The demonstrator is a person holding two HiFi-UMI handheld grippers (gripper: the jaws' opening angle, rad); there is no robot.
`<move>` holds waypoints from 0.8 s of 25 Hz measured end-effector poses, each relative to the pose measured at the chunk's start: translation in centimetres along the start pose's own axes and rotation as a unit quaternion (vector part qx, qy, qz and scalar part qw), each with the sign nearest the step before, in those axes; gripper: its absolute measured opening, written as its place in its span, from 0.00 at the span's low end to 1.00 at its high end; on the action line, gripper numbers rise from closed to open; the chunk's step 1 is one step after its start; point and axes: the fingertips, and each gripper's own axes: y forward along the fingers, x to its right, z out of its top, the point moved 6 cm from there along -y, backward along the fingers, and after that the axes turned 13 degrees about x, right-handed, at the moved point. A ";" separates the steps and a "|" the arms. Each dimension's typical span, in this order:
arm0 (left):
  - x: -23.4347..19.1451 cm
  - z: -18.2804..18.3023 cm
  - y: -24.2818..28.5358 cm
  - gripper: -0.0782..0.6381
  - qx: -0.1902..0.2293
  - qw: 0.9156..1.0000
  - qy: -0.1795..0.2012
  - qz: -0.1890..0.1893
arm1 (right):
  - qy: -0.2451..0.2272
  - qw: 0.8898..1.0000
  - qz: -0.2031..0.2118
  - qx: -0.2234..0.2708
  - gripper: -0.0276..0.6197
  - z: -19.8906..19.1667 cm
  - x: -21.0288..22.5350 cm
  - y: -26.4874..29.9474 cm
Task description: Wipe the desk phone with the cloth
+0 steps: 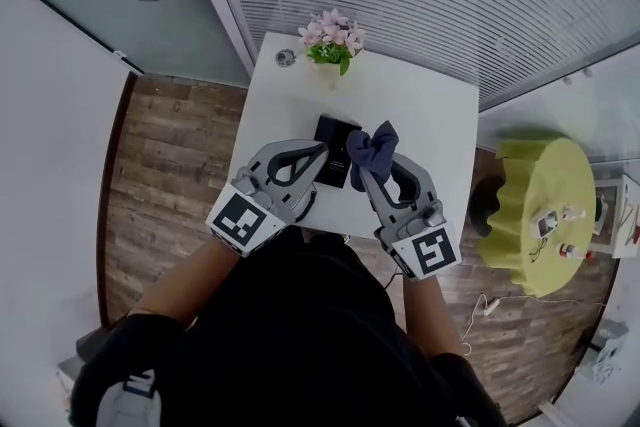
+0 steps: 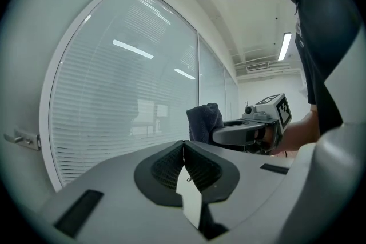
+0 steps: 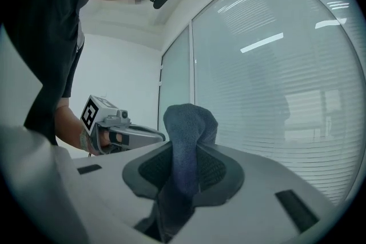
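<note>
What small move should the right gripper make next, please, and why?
Probably lower the right gripper so the cloth meets the desk phone: its jaws are shut on the cloth, which seems bunched above the phone's right edge, not pressed on it.

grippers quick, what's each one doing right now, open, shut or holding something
Left gripper: shut, nothing between its jaws.
Right gripper: shut on the dark blue cloth.
</note>
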 end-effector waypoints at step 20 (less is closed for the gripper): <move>-0.5 2.5 1.8 0.12 0.027 1.000 0.012 -0.006 | -0.014 0.999 -0.013 0.041 0.21 2.4 1.3 1.2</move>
